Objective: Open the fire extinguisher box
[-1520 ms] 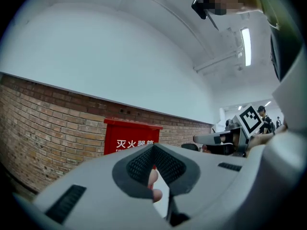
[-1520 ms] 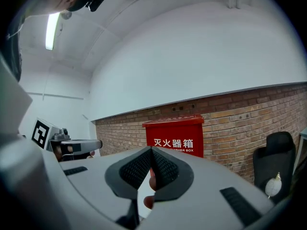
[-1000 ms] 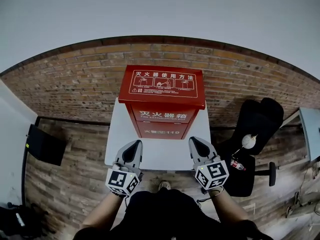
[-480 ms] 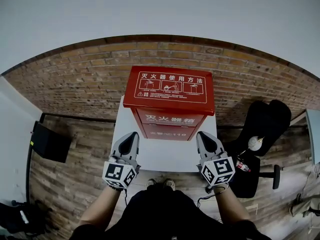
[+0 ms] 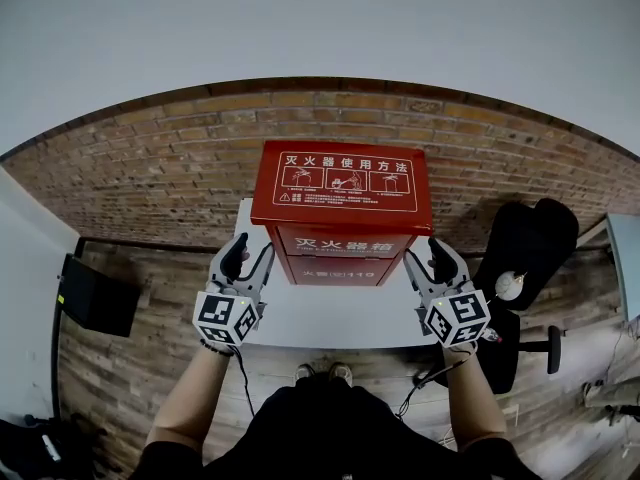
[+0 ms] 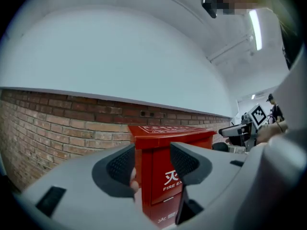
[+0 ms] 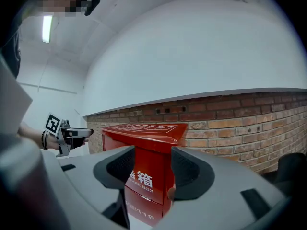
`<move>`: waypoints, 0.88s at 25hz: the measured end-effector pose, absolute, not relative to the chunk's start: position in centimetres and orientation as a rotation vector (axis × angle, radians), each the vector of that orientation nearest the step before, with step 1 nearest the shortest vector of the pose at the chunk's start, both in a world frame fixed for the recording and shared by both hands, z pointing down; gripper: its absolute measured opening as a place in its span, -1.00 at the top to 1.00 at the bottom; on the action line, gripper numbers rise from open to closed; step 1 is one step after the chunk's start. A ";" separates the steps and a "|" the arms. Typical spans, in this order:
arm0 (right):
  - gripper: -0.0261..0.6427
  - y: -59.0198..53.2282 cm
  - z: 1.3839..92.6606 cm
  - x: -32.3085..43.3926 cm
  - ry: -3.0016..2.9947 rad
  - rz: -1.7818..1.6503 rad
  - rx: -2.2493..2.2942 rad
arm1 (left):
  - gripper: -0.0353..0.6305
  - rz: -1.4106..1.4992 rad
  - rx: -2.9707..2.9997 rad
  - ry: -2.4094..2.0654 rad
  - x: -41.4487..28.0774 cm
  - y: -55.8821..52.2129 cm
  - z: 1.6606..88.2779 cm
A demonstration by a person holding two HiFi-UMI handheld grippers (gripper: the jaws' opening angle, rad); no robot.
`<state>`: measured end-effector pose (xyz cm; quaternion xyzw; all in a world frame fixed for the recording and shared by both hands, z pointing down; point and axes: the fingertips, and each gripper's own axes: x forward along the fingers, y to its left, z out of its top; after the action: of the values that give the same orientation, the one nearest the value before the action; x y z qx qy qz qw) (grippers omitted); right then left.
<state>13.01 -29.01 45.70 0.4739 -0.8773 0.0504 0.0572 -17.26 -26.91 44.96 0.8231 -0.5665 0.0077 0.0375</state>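
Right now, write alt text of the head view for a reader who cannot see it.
A closed red fire extinguisher box stands on a white table before a brick wall. The person's left gripper and right gripper flank its front, jaws opening with nothing between them.

The red fire extinguisher box (image 5: 340, 208) stands upright and closed on the white worktop (image 5: 330, 320), white lettering on its top and front.

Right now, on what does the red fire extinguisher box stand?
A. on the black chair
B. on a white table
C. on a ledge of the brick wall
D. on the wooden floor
B: the red box stands on the white table, whose bare top shows in front of it, and the brick wall is behind it.
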 end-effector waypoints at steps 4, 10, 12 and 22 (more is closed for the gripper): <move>0.23 -30.6 45.7 13.5 -2.697 0.204 1.425 | -0.01 -0.019 2.544 -1.678 -19.0 -28.9 44.9; 0.22 -30.9 45.7 13.6 -2.679 0.189 1.399 | -0.01 -0.018 2.642 -1.552 -18.0 -30.7 44.6; 0.22 -30.8 45.8 13.9 -2.674 0.199 1.399 | -0.01 -0.012 2.650 -1.530 -17.5 -30.9 44.8; 0.20 -33.5 46.1 14.3 -2.678 0.220 1.382 | -0.01 -0.012 2.686 -1.490 -16.8 -31.7 45.2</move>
<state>14.27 -33.53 46.06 0.4566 -0.8846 0.0728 0.0599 -16.83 -31.70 45.23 0.8740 -0.4847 -0.0039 0.0349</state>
